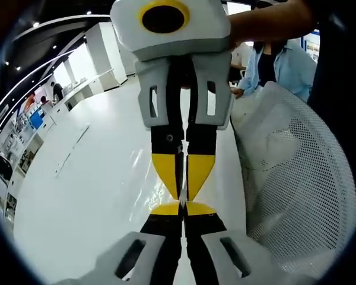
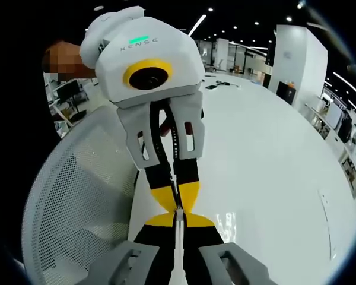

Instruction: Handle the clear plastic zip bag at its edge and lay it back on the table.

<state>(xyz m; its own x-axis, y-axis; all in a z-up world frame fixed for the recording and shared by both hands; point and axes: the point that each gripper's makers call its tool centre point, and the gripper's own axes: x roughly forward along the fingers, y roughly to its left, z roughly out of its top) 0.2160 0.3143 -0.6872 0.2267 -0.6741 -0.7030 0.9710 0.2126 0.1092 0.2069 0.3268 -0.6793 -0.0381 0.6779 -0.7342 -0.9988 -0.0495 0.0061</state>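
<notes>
- left gripper: jaws pressed together, yellow pads meeting, no gap visible betw. them. nothing legible in the pinch from left gripper view.
- right gripper: enters left gripper view from the top, jaws likewise clenched. a hand wraps its body.
- tip-to-tip layout: both grippers nose to nose, yellow tips touching or all but touching, long axes on one line. same layout in right gripper view, w/ right gripper rising from bottom and left gripper coming down from top.
- pale sliver betw. right jaws in right gripper view: bag edge or table seen thru a slit, cannot tell which.
- clear plastic zip bag: film barely readable. faint sheen just beside the meeting tips, on the side away from the chair, taken as the bag; outline, zip edge and long axis not resolvable.
- position ref.: tips sit over the table close to its edge on the chair side; mesh chair back just beyond that edge. far edges and corners well apart.
- key relation (judgement): bag at or beside the contact pt of the two tips, so neither hand nearer; equal reach.
- next move (judgement): confirm which jaws hold the edge before lowering. lay film flat on open table, away from the chair-side edge.
- risk (judgement): thin film may slip from the pads or cling to them on release.
- background: person in a light blue shirt beyond the chair, not involved.
</notes>
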